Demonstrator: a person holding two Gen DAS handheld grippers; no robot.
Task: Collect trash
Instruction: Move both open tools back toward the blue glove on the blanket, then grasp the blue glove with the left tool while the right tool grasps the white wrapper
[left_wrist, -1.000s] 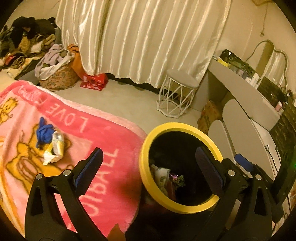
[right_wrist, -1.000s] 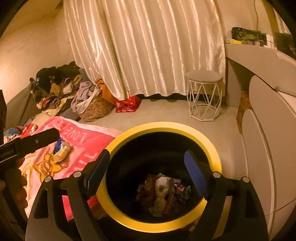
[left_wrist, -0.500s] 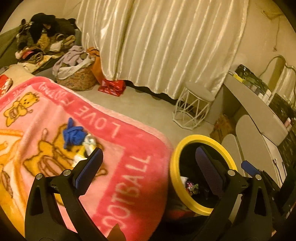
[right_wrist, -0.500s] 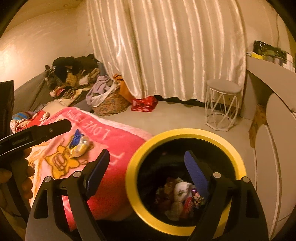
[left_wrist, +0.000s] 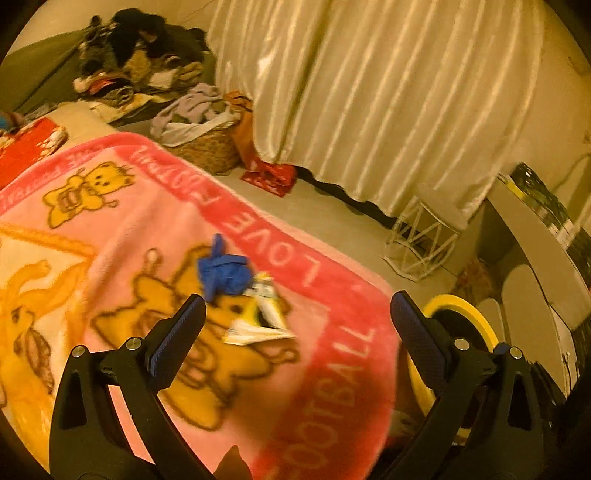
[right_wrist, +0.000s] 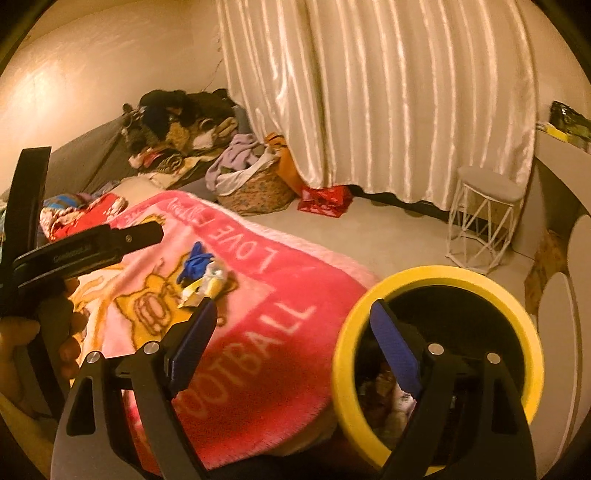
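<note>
Left wrist view: left tool (left_wrist: 297, 317) spread wide, nothing between its pads, aimed down at the trash on the bed.
Right wrist view: right tool (right_wrist: 291, 325) also spread and empty, hanging over the near edge of the blanket (right_wrist: 258, 295) and the rim of the bin (right_wrist: 517, 295).
Trash location: a small heap near the middle of the blanket, well apart from the bin, which stands on the floor beside the bed.
Trash appearance: a crumpled blue piece (left_wrist: 223, 273) touching a flattened yellow-and-white wrapper (left_wrist: 264, 317); both look light, thin and loose. Print on the wrapper is too blurred to read.
Bin contents: some wrappers already lie at the bottom.
Step in hand (judged): reach for the heap with the left tool.
Advice: come down with the pads on either side of the wrapper's raised fold, close low against the blanket without pinching the pile of the fabric, and take one piece at a time unless both bunch together.
Risk: the thin wrapper may slide out flat; the blue piece may be left behind.
</note>
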